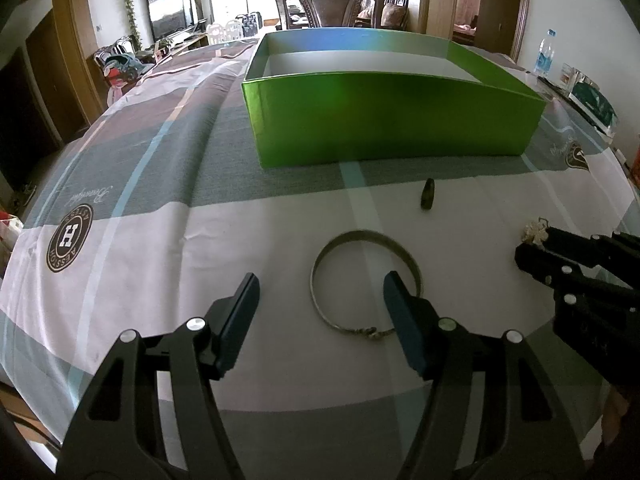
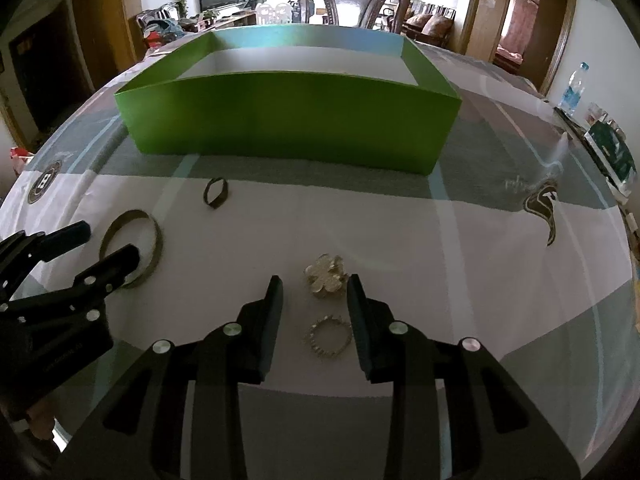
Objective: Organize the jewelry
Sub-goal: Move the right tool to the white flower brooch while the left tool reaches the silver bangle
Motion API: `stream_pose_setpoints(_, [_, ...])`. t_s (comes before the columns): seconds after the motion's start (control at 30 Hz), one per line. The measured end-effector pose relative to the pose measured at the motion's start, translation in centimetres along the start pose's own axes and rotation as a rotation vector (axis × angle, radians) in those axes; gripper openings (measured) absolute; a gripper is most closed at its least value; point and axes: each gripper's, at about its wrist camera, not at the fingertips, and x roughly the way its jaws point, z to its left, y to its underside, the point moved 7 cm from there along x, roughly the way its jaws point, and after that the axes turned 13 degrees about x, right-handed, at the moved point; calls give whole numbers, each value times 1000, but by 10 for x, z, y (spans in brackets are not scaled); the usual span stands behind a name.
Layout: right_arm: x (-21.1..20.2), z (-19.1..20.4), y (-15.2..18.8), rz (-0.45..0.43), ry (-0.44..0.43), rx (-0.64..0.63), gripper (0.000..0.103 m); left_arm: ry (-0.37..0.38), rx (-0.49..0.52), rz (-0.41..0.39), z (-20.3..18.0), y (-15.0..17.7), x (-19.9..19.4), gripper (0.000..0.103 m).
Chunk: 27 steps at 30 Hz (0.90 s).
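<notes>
Bangle (image 1: 366,285) beside open left gripper (image 1: 320,292), flower brooch (image 2: 325,275) between right gripper (image 2: 314,286) tips

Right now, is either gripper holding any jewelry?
No. The left gripper is open over the bangle; the right gripper is open around the flower piece.

Tablecloth (image 1: 132,240) badge (image 1: 70,238): large "H"; ring lettering unclear.

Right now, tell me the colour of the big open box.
Bright green outside, white floor inside: the box shows best in the right wrist view.
</notes>
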Motion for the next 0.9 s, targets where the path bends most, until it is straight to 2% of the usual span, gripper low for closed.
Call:
stream_pose_setpoints(0.73, [-13,13,2,-29,-20,-43,33,-2,-3,-2,0,2,1,68])
stream_pose_setpoints(0.9, [-17,20,6,-25,-55,-68,26,3,-2,0,0,2,1,68])
